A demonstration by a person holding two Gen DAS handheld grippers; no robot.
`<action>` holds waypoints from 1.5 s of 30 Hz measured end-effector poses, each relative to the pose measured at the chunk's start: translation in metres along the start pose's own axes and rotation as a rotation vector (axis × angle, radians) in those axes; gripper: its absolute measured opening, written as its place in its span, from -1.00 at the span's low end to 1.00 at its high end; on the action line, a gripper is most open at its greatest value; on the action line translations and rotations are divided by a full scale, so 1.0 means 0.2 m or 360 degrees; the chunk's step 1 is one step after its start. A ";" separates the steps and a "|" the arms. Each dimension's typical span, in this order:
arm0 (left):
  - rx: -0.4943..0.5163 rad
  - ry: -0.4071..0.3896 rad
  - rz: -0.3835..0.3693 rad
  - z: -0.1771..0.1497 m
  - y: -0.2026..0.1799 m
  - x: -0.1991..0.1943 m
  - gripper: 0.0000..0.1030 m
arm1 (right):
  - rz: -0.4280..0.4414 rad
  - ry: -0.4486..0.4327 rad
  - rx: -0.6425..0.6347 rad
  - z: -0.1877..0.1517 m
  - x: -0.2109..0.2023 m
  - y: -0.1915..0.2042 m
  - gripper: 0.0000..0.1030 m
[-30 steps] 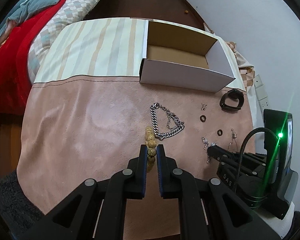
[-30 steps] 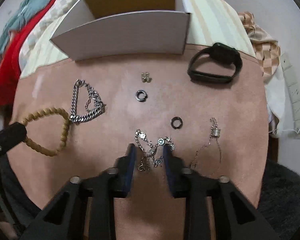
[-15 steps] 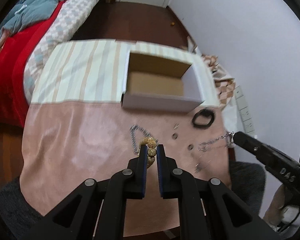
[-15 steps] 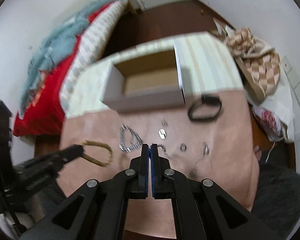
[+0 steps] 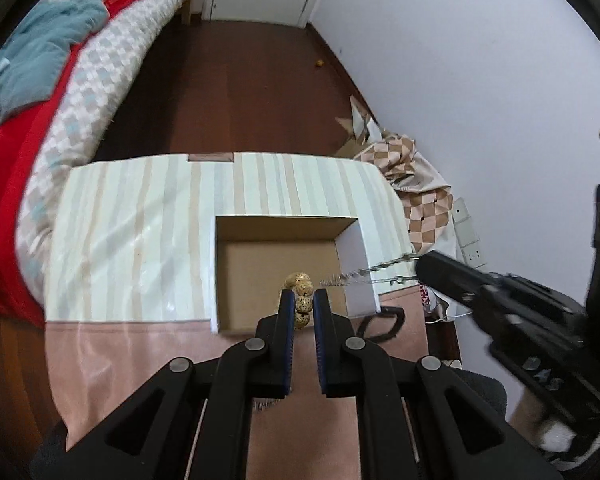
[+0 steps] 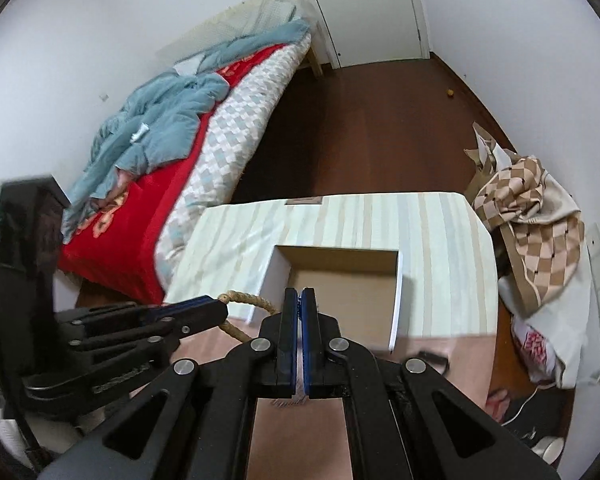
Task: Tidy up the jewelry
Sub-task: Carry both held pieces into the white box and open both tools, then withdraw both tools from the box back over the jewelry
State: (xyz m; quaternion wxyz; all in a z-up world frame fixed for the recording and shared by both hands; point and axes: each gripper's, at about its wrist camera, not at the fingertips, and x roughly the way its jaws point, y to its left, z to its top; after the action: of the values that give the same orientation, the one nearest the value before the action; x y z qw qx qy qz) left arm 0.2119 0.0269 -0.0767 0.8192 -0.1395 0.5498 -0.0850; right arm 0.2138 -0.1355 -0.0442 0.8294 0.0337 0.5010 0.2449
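Only the left view shows the silver chain [image 5: 370, 274] dangling from the shut right claw [image 5: 420, 266] over the box [image 5: 276, 276]. The left claw [image 5: 303, 304] grips a beaded bracelet [image 5: 300, 292] above the box, whose visible floor lies bare.

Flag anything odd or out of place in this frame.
Nothing damaged or spilled. The left tongs hold the beaded bracelet over the open box; the right tongs are shut on a thin silver chain trailing across the box's right wall.
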 end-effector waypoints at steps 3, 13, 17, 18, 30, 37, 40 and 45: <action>-0.0031 0.0088 -0.0018 0.08 0.05 0.15 -0.87 | -0.0016 0.0098 0.0016 0.08 0.21 -0.08 -0.97; -0.0203 0.0291 -0.0009 0.19 0.16 0.45 -0.84 | 0.0070 0.0332 0.0022 0.16 0.55 -0.20 -0.96; -0.0178 0.0279 0.0098 0.18 0.16 0.44 -0.81 | 0.0055 0.0445 0.0027 0.12 0.61 -0.23 -0.85; -0.0165 0.0270 0.0128 0.17 0.16 0.44 -0.67 | 0.0030 0.0451 0.0027 0.10 0.62 -0.24 -0.59; -0.0008 0.0016 0.0495 0.03 0.18 0.30 0.89 | -0.0462 0.0391 -0.0029 -0.09 0.56 -0.26 0.80; -0.0027 -0.0022 0.0577 -0.08 0.21 0.29 0.98 | -0.0579 0.0369 0.0009 -0.20 0.55 -0.26 0.93; -0.0045 -0.0031 0.0588 -0.12 0.21 0.26 0.98 | -0.0581 0.0344 0.0019 -0.22 0.52 -0.24 0.94; -0.0062 -0.0092 0.0631 -0.21 0.18 0.15 0.98 | -0.0605 0.0285 0.0027 -0.23 0.43 -0.20 0.94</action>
State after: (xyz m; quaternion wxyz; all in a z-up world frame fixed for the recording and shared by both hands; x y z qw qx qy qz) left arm 0.1847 0.0477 -0.1293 0.8324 -0.0467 0.5444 0.0928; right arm 0.2212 -0.1415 -0.1486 0.8125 -0.0764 0.5722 0.0817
